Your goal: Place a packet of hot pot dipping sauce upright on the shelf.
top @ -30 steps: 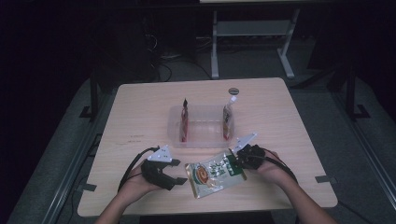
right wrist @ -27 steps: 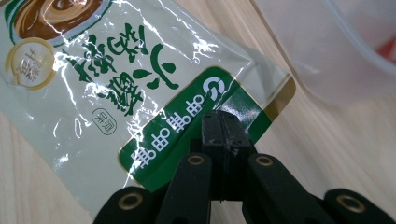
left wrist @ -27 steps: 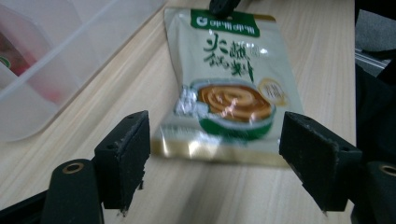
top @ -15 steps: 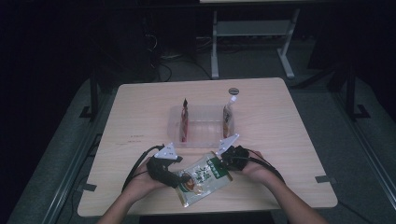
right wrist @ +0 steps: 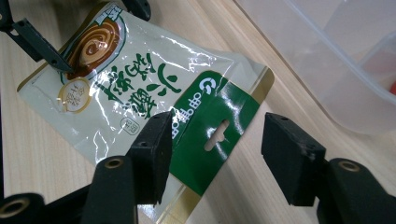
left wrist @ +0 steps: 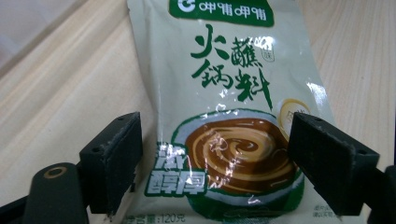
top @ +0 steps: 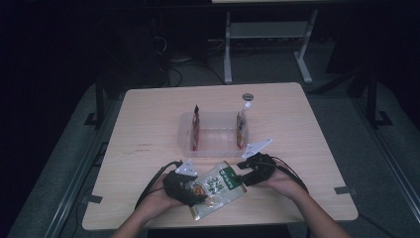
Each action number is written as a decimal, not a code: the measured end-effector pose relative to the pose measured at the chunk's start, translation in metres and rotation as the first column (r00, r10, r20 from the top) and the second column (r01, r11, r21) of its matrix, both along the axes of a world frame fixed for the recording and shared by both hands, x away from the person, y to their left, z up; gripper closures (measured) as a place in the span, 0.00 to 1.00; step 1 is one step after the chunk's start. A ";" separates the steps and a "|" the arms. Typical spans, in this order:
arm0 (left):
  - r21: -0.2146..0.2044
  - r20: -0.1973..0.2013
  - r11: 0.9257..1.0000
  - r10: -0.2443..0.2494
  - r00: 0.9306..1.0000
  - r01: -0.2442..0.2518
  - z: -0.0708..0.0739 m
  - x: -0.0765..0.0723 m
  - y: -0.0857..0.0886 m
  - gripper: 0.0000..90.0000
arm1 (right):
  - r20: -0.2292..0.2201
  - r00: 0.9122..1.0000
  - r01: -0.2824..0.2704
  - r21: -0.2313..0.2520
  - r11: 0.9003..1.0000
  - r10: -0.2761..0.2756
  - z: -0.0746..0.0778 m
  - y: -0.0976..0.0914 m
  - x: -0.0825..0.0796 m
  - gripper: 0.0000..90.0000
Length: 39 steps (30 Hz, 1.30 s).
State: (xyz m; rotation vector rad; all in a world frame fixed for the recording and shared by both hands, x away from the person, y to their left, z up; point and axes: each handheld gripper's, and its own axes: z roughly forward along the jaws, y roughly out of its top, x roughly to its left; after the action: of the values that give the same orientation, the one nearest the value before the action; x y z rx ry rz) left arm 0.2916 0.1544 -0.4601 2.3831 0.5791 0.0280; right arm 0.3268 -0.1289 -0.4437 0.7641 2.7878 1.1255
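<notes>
The sauce pouch [top: 217,190] lies flat on the counter [top: 148,129], a pale green-and-white packet printed with a bowl of brown sauce, stretched between the two grippers. Its printed bowl end sits between the jaws of the left gripper [left wrist: 212,161], which stand wide on either side of the packet with a clear gap to each pad, so nothing is clenched there. Its dark green header end, with the hang slot, lies at the right gripper [right wrist: 215,147], whose jaws have just been opening; in the right gripper view one pad sits over the header's edge and the other stands off it over bare wood, so the packet is released. Just beyond the right gripper is a clear plastic bin [top: 215,144], holding a red pouch [top: 195,128] upright against its one end wall and a spouted pouch [top: 242,126] upright against the other. A small dark cap [top: 247,96] rests on the counter beyond the bin.
</notes>
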 end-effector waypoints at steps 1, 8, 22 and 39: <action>-0.005 -0.005 1.000 0.004 1.000 -0.004 -0.001 -0.001 0.000 0.21 | -0.001 1.000 0.003 0.000 1.000 -0.003 0.000 0.000 0.000 0.46; 0.013 0.026 1.000 -0.002 1.000 0.001 0.000 -0.004 0.000 0.27 | 0.018 1.000 0.015 0.012 1.000 -0.015 0.001 -0.004 0.001 0.43; -0.025 0.006 0.999 0.028 1.000 -0.028 0.000 0.004 0.007 0.84 | 0.024 0.999 0.040 0.035 0.999 -0.041 0.004 -0.013 0.002 0.44; -0.136 0.005 0.990 0.023 1.000 -0.022 0.018 0.007 0.019 1.00 | -0.010 1.000 0.016 0.117 0.993 -0.015 0.010 -0.019 0.002 0.43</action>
State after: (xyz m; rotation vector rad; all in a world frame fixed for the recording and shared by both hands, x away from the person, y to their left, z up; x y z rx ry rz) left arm 0.2988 0.1733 -0.4420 2.2437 0.5864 0.0062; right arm 0.3286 -0.1481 -0.4336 0.8008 2.7381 1.2956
